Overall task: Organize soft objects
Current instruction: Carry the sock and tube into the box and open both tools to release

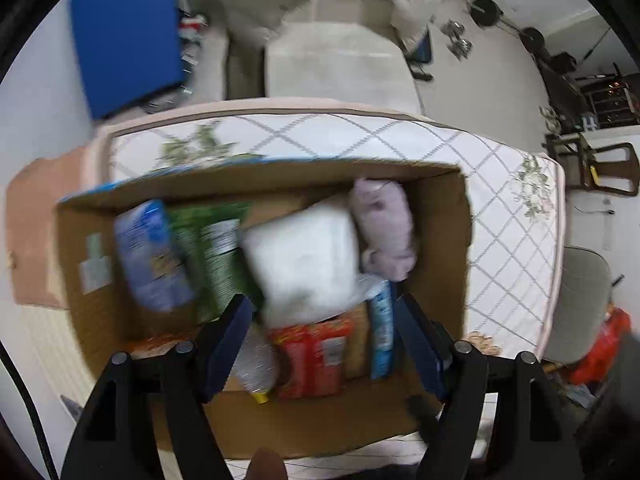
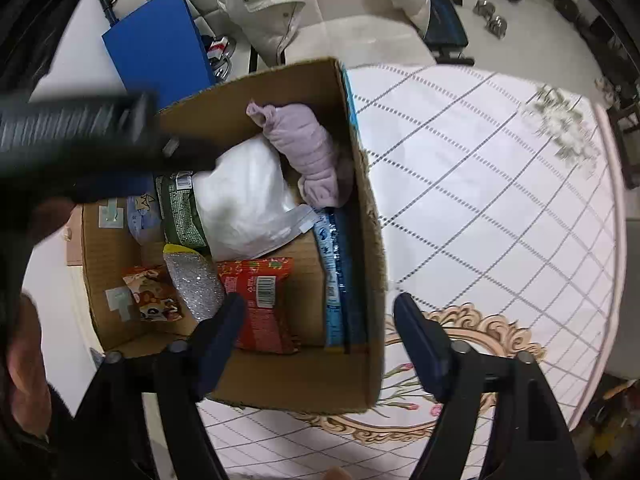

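A: Hovering above the cardboard box (image 1: 436, 216), the left tool (image 1: 324, 312) has its jaws spread wide with nothing between them.

B: And the right tool (image 2: 320, 312)?

A: Likewise parted and empty. It hangs over the box's near right wall, one finger above the packets, the other out over the table (image 2: 500, 200).

B: Where are the soft things?

A: All inside the box. A lilac rolled cloth (image 2: 308, 152) lies in the far right corner, a white pillow-like bag (image 2: 244, 196) leans beside it, and green (image 2: 180, 208) and blue packets (image 1: 148, 256) stand on edge to its left. Nearer are a red packet (image 2: 260, 300), a silvery glittery pouch (image 2: 196, 284), a small orange snack bag (image 2: 152, 296) and a blue packet (image 2: 334, 272) upright against the right wall.

B: Why standing on edge?

A: Probably to save floor space; the bulky bag props the rest. Packing looks nearly finished, since the table's quilted cloth shows nothing loose.
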`<state>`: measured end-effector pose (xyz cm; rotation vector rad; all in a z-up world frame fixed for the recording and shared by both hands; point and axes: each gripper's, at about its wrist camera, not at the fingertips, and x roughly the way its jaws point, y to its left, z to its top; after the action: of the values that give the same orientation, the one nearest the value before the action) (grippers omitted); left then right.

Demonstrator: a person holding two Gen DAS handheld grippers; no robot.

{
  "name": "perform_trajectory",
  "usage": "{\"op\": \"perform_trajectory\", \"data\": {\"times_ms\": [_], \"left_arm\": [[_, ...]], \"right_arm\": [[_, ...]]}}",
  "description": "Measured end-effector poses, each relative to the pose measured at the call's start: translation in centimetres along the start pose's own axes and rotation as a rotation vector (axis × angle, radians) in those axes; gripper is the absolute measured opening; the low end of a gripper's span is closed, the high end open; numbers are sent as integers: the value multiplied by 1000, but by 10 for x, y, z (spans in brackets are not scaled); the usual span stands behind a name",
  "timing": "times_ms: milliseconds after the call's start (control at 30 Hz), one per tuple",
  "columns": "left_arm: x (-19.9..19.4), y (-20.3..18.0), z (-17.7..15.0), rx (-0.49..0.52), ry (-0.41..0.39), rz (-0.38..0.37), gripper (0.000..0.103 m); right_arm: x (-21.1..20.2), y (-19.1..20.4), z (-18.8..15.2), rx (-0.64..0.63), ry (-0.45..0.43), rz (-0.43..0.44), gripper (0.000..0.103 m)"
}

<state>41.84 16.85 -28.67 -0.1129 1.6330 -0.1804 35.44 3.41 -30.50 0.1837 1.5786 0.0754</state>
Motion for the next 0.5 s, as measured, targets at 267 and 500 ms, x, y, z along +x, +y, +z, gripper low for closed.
{"op": "perform_trajectory", "data": {"times_ms": [267, 500], "left_arm": [[-29, 30, -76, -50, -174, 196, 88], [-52, 40, -129, -97, -281, 230, 100]], "right_arm": [[-27, 12, -31, -87, -80, -68, 97], [-40, 23, -64, -122, -147, -106, 103]]}}
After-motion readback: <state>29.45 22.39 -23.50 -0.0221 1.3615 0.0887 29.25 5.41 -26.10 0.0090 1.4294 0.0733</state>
